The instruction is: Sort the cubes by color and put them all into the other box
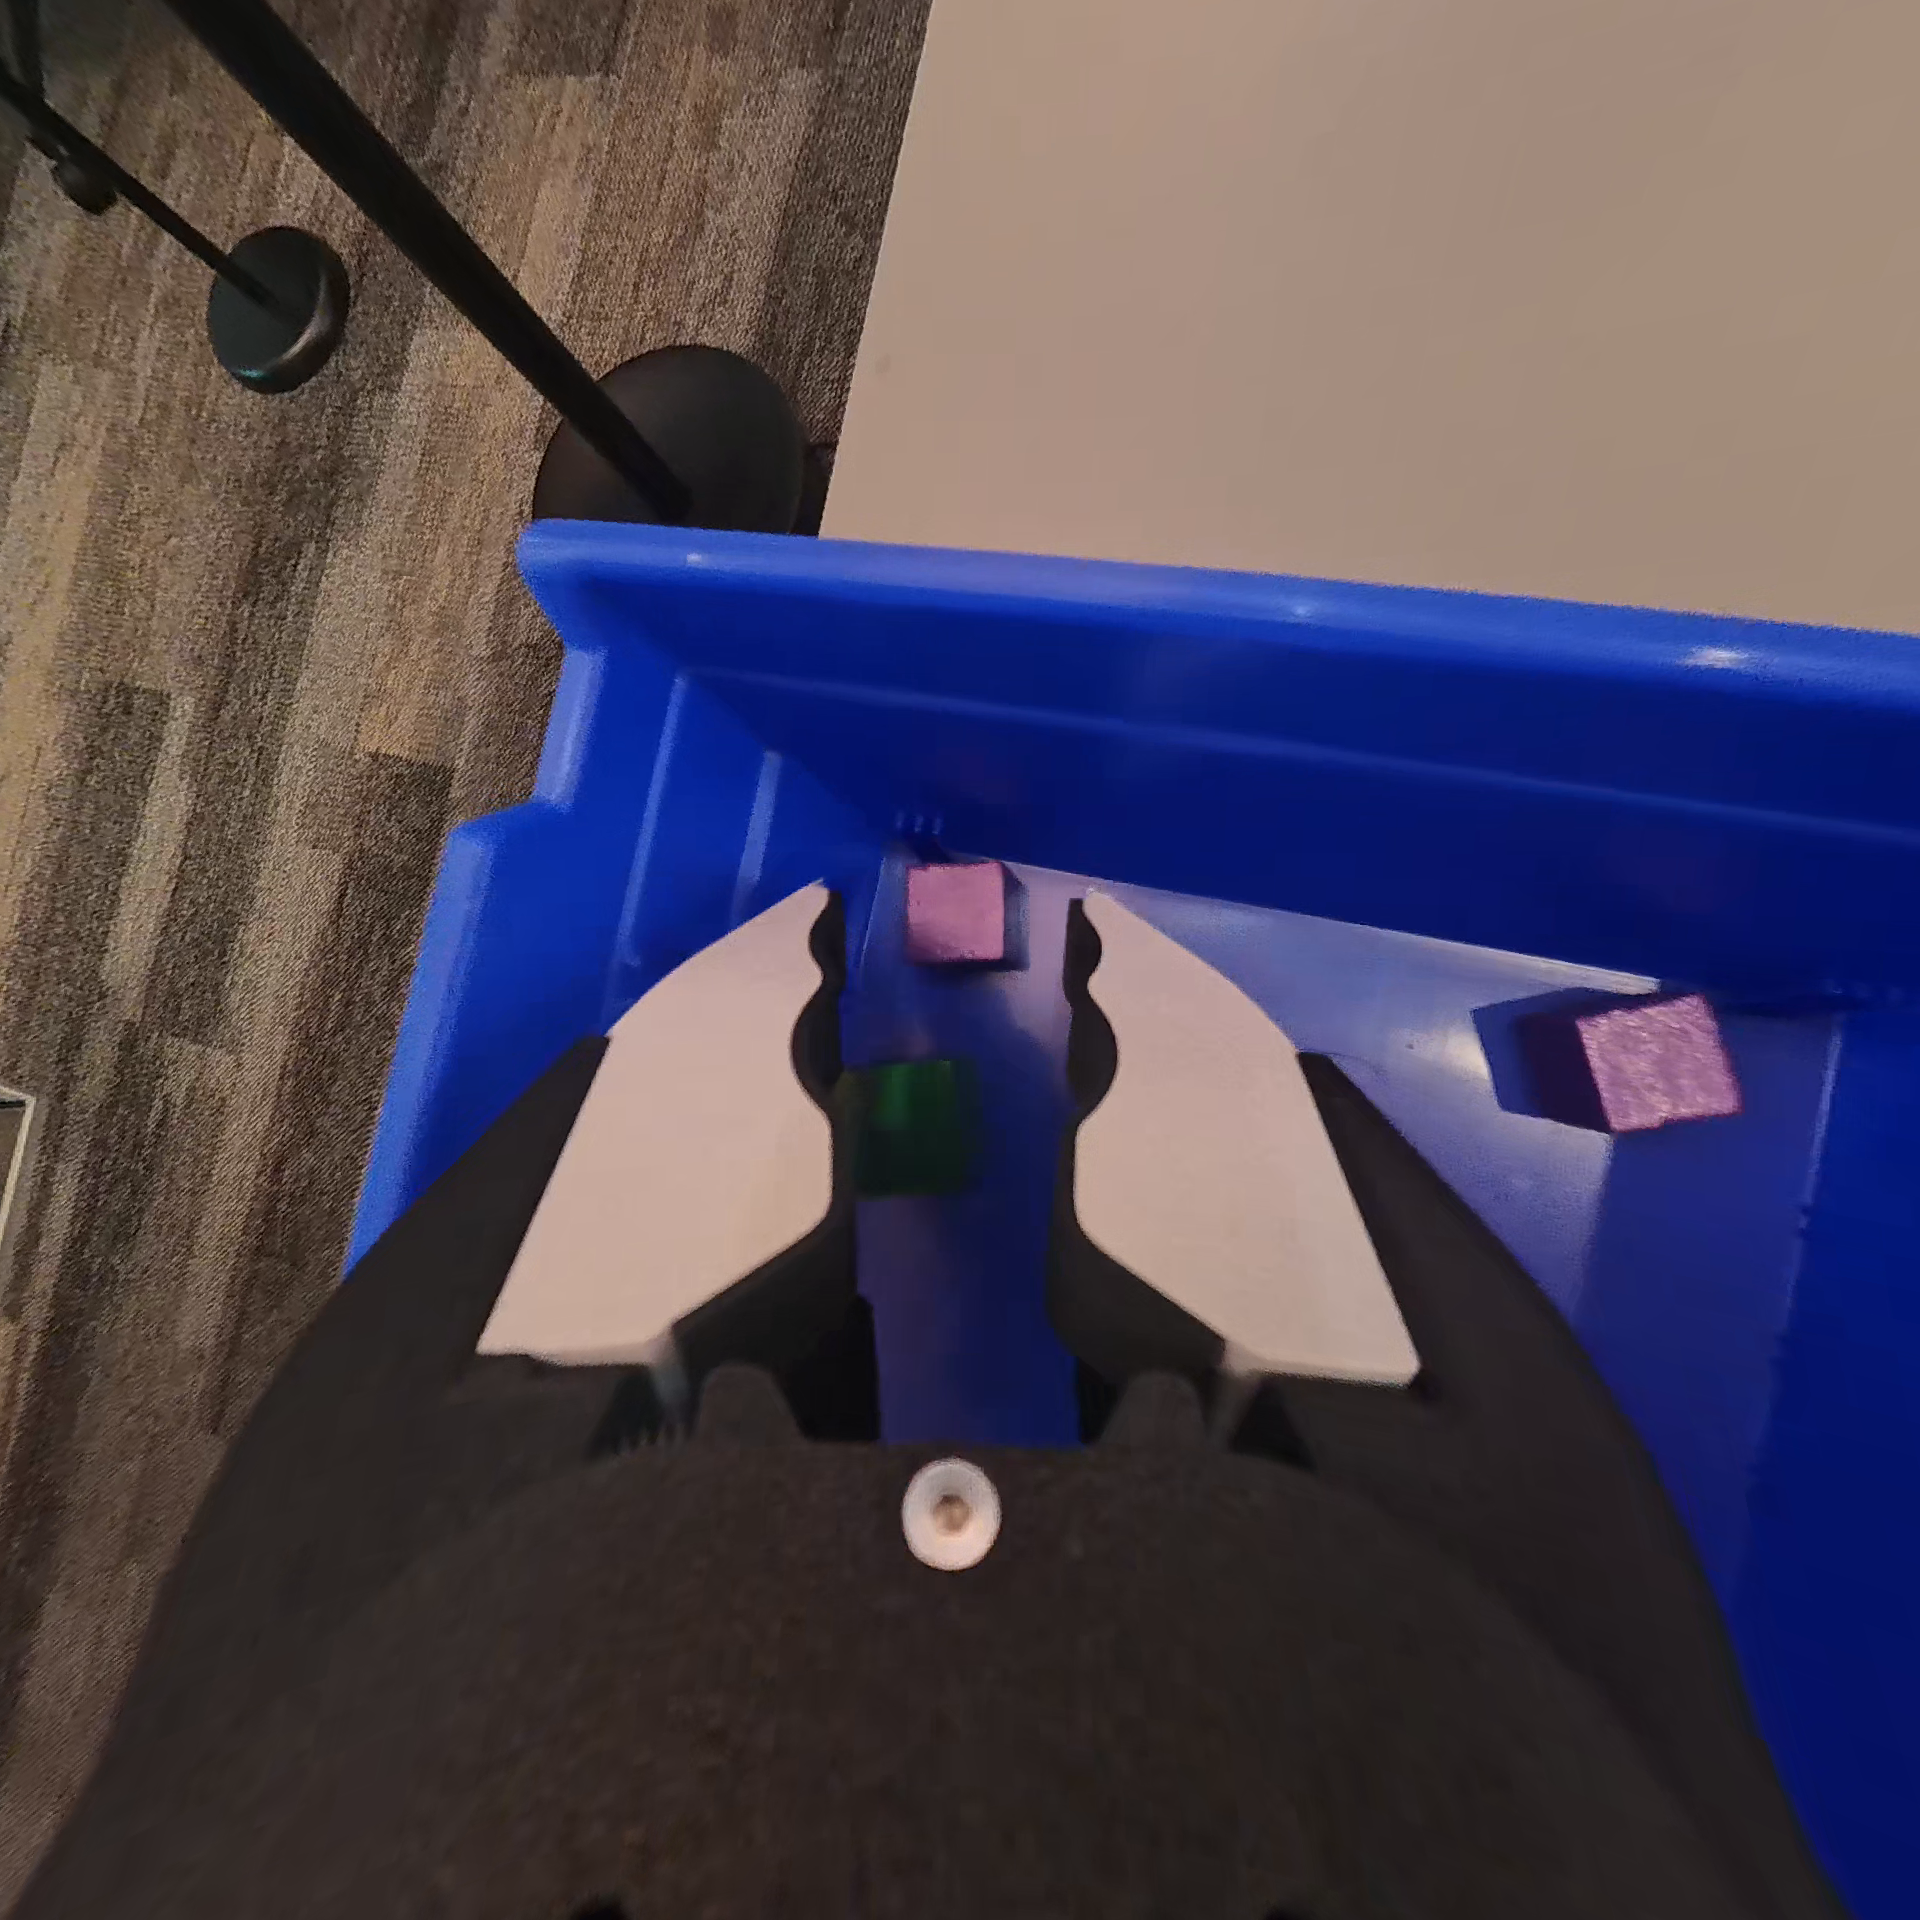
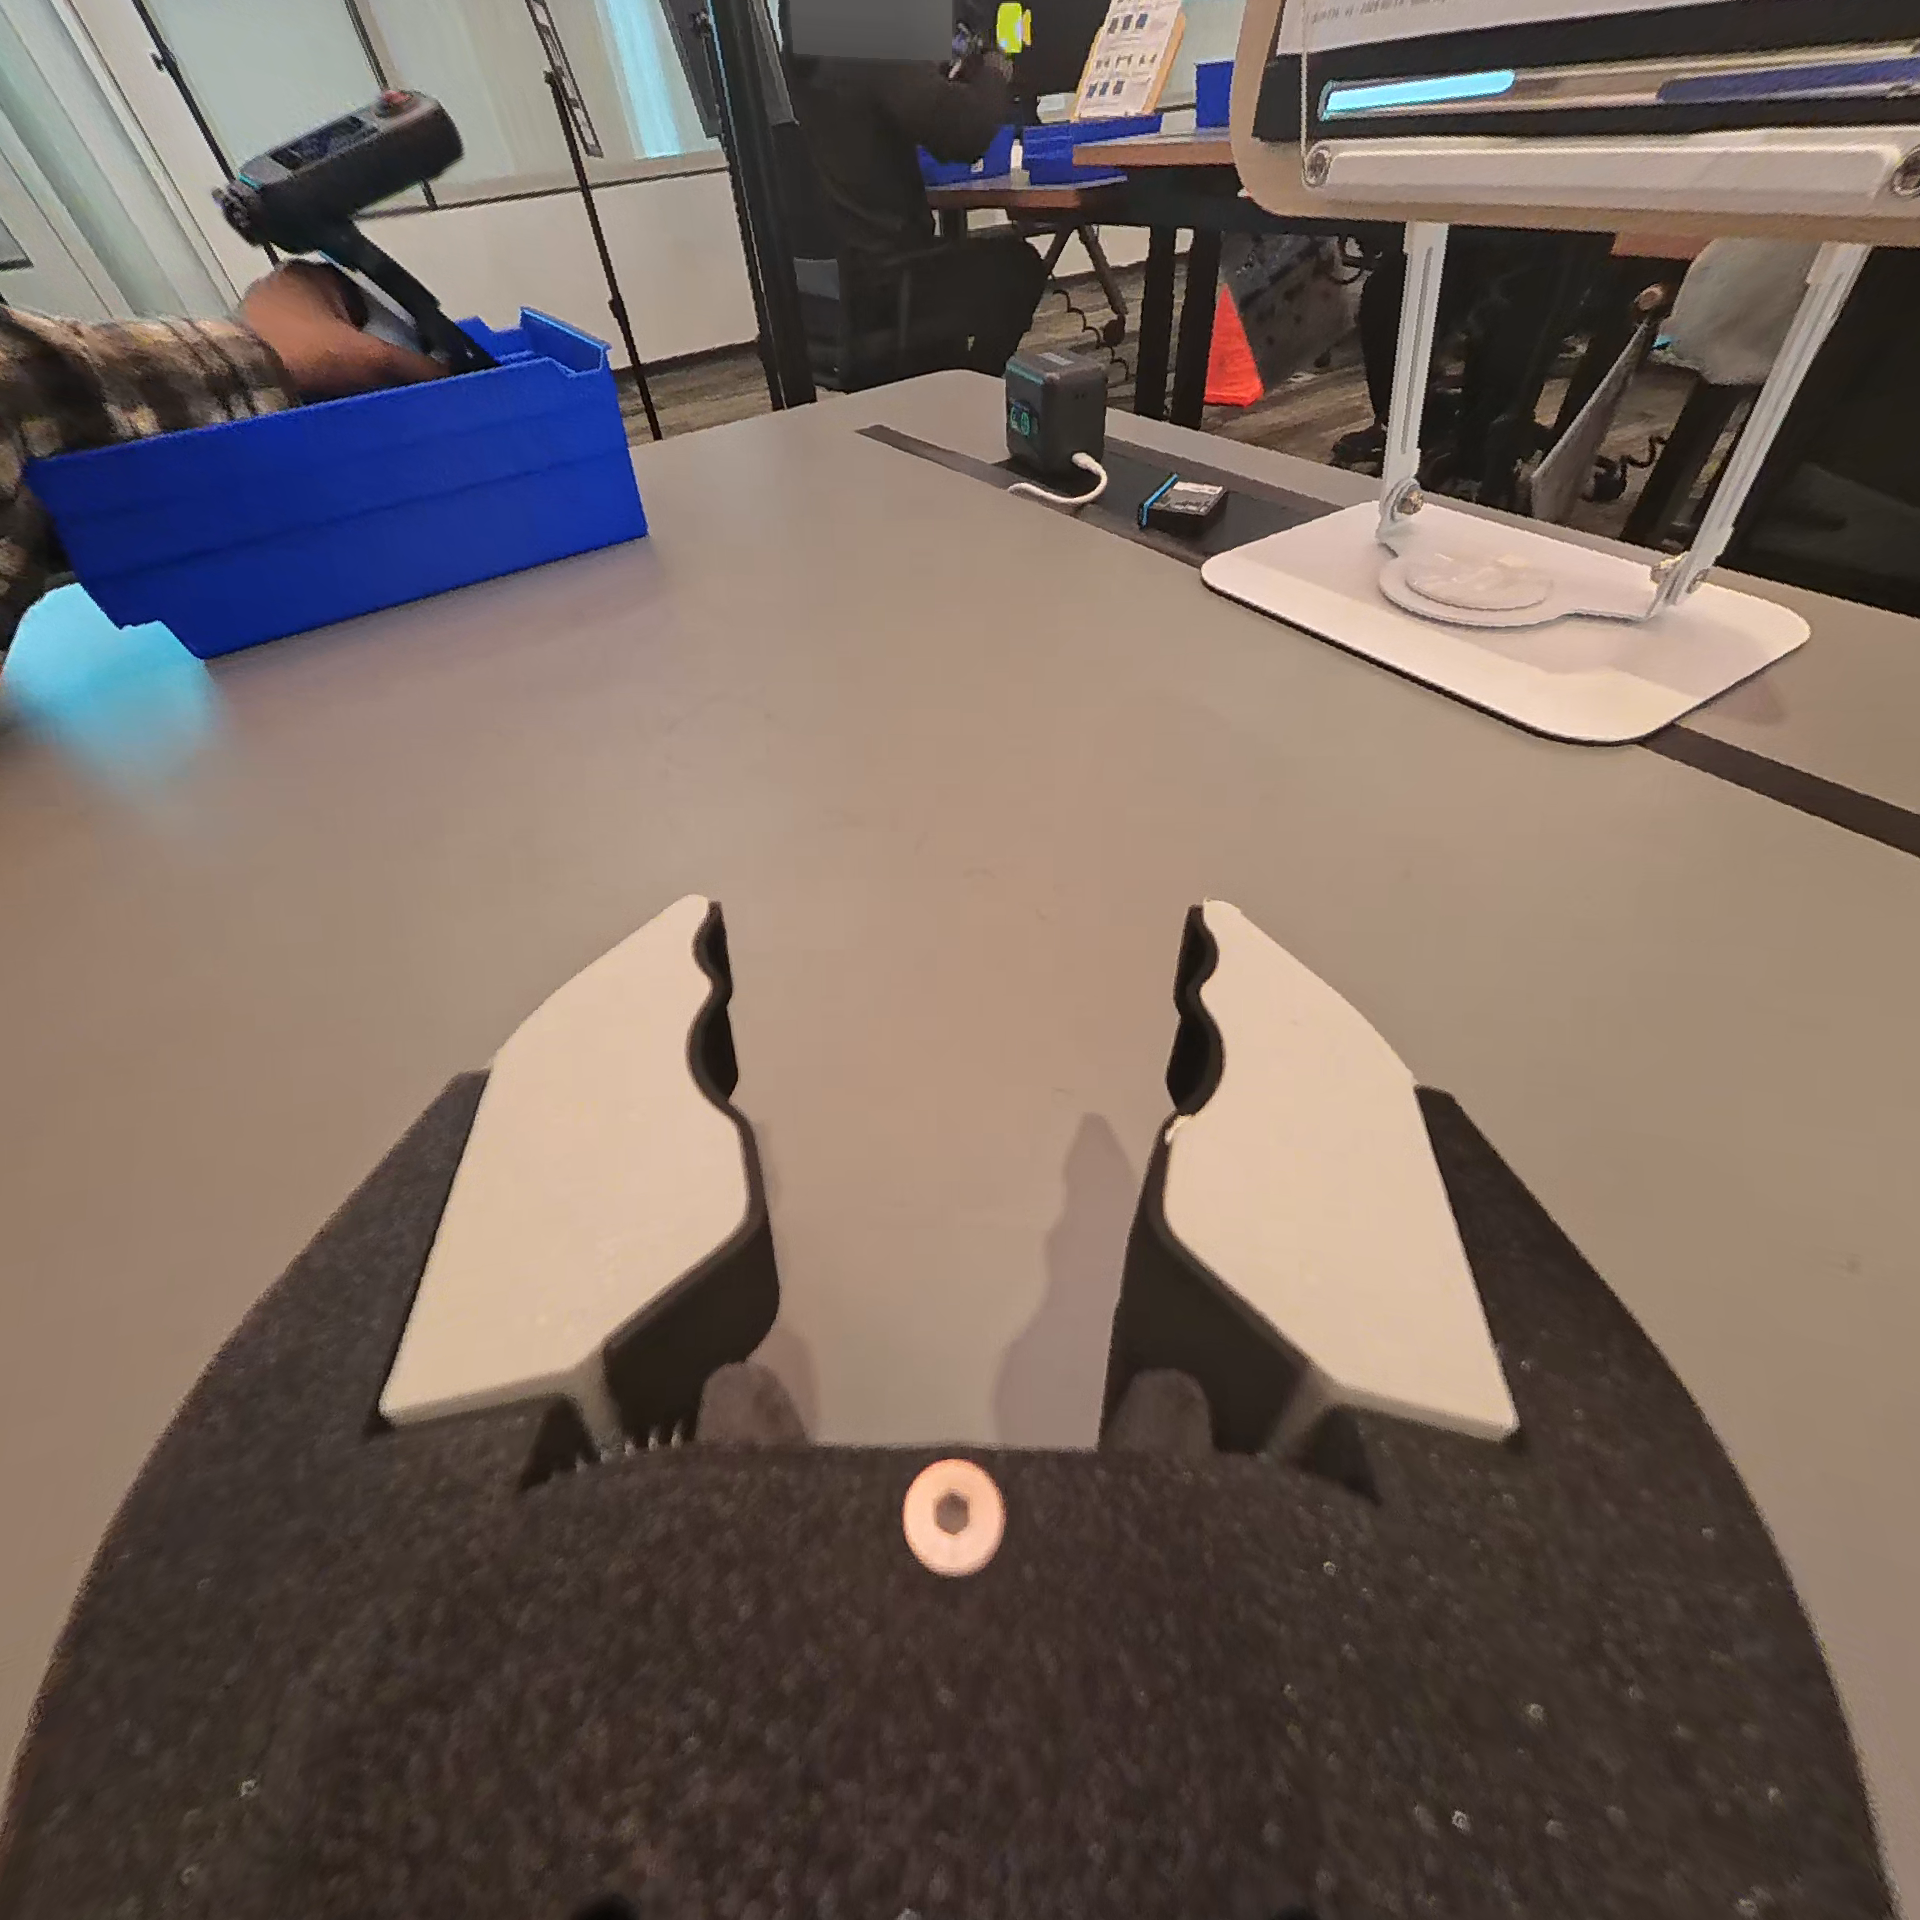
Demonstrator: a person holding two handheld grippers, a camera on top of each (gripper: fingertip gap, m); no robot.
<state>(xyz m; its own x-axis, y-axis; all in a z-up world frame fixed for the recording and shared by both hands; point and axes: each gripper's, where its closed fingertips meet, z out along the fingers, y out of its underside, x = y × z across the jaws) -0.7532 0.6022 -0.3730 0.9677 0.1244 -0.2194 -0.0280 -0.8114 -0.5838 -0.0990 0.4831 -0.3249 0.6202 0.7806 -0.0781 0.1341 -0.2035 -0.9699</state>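
Observation:
My left gripper [image 1: 953,914] points down into a blue box [image 1: 1247,644] and is open. A blurred green cube [image 1: 914,1127] sits between its fingers, against the left finger and apart from the right one. One purple cube [image 1: 956,912] lies in the box's far corner just past the fingertips. Another purple cube [image 1: 1652,1060] lies to the right along the far wall. My right gripper [image 2: 956,914] is open and empty, low over the grey table [image 2: 935,675]. In the right wrist view the blue box [image 2: 343,499] stands at the far left, with the left gripper [image 2: 343,208] reaching into it.
The box stands at the table's left edge, with carpet floor and black stand feet [image 1: 675,436] beyond it. A white monitor stand base [image 2: 1507,623], a black power unit [image 2: 1055,416] and a small black device [image 2: 1184,509] sit at the far right. A person sits at tables behind.

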